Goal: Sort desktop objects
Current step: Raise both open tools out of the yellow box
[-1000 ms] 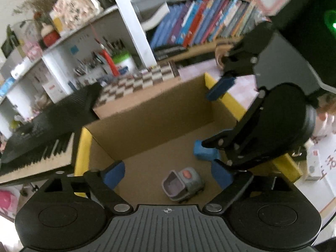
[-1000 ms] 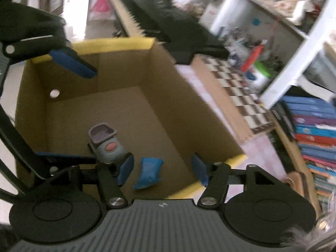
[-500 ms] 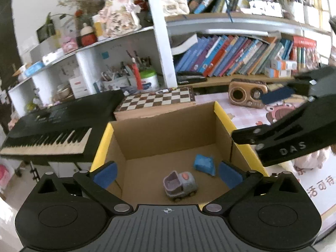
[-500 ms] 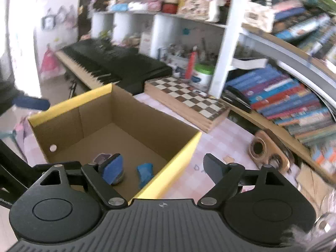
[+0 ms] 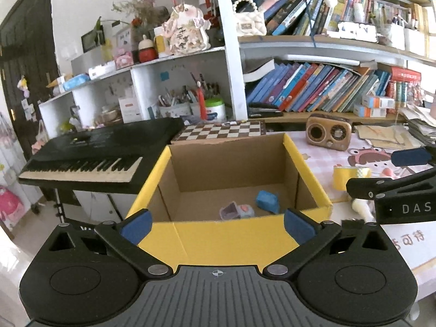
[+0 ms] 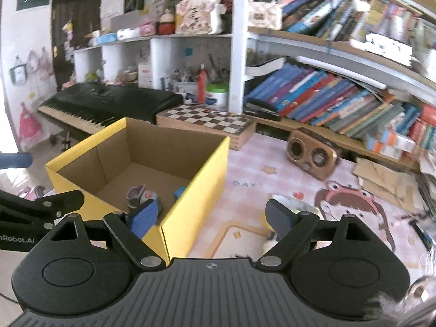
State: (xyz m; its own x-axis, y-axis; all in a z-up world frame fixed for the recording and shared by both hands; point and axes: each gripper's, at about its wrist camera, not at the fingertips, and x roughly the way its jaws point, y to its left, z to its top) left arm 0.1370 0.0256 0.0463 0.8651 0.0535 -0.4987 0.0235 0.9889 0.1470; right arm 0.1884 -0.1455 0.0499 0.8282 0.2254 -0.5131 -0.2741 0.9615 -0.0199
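Observation:
A yellow-sided cardboard box point(image 5: 226, 241) stands on the desk, open at the top. Inside lie a small grey-purple toy truck point(image 5: 236, 211) and a blue lump point(image 5: 267, 201); both also show in the right wrist view, the truck point(image 6: 143, 196) and the blue lump point(image 6: 179, 191). My left gripper point(image 5: 216, 224) is open and empty, held back in front of the box's near wall. My right gripper point(image 6: 209, 215) is open and empty, above the box's right corner. A yellow tape roll point(image 5: 351, 177) lies on the mat right of the box.
A chessboard point(image 5: 222, 132) and a black keyboard point(image 5: 100, 152) lie behind and left of the box. A wooden radio point(image 5: 328, 132) stands at the back right on the pink cartoon mat point(image 6: 272, 179). Bookshelves fill the back wall. A small white object point(image 5: 359, 208) lies near the tape.
Both grippers have pulled back and up out of the box, open and empty. The toy truck and blue lump stay on the box floor.

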